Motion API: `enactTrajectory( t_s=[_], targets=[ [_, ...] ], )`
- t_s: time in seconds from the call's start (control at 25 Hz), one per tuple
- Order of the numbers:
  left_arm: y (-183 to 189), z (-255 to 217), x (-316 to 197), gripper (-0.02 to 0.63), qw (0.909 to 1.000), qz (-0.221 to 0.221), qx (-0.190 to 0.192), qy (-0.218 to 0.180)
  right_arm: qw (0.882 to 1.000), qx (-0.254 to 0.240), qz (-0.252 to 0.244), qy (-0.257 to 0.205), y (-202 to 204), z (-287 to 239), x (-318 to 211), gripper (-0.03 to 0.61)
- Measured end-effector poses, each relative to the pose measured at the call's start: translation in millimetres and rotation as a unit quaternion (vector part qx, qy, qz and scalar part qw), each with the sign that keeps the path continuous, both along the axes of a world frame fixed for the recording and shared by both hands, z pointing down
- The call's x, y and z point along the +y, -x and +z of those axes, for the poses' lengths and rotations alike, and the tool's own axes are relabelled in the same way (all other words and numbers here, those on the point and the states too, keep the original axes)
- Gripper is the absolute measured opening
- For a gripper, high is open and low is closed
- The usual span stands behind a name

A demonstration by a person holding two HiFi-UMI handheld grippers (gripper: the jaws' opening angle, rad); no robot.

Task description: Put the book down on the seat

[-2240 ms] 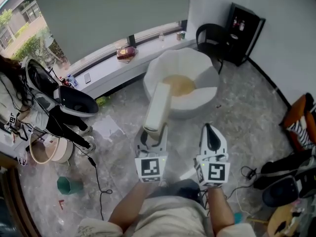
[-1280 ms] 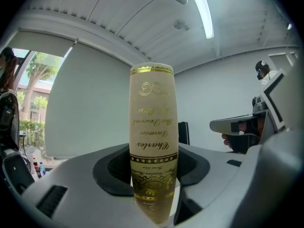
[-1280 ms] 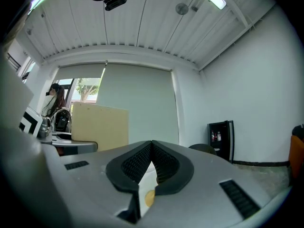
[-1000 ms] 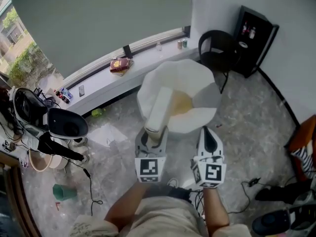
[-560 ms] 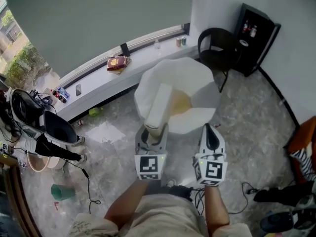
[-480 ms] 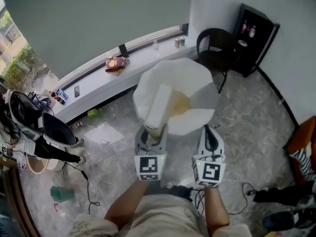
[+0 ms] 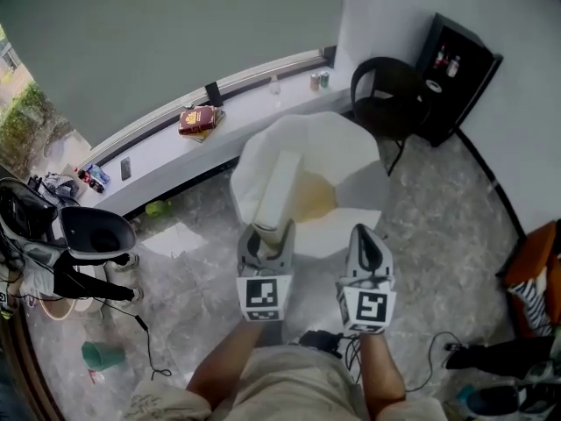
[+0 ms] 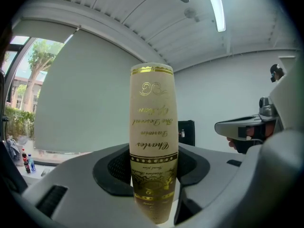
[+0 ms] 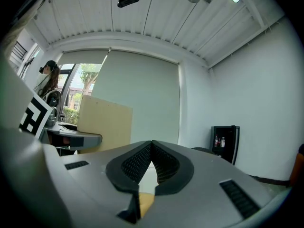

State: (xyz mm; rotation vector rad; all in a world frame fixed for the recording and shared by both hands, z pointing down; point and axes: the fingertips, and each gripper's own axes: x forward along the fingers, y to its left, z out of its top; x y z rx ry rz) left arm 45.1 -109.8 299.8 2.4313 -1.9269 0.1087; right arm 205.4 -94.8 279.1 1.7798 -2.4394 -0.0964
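A tall cream book with gold lettering on its spine [image 8: 152, 127] stands upright between the jaws of my left gripper [image 8: 152, 177], which is shut on its lower end. From the head view the book [image 7: 277, 189] rises from the left gripper [image 7: 267, 235] over the near left rim of the round white seat [image 7: 342, 143], whose middle holds a yellowish cushion [image 7: 314, 196]. My right gripper [image 7: 365, 237] is level with the left one, a hand's width to its right. In its own view the right gripper [image 9: 152, 148] has its ribbed pads meeting at a point with nothing held.
A black chair [image 7: 386, 95] and a black cabinet [image 7: 460, 60] stand behind the seat at the right. The window ledge carries a red packet [image 7: 197, 119] and cans [image 7: 317, 80]. A dark seat shell [image 7: 95, 231], a green cup [image 7: 103, 355] and cables [image 7: 149, 340] lie at the left.
The seat has drawn nearer and now lies just beyond both grippers. The book stays upright in the left gripper, and the right gripper stays shut beside it.
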Motion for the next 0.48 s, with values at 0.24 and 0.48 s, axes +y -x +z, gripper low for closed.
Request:
enactTrajectory(
  t_s=[0.24, 0.48],
  targets=[
    [45.9, 17.2, -65.5, 0.224, 0.9994, -0.018, 0.018, 0.023, 1.0, -0.003, -0.015, 0.022, 39.6, 9.7, -71.5, 0.003],
    [96.2, 39.7, -149.0, 0.224, 0.9982, -0.027, 0.025, 0.048, 0.999, 0.006, -0.026, 0.035, 91.7, 25.2, -158.9, 0.003]
  ],
)
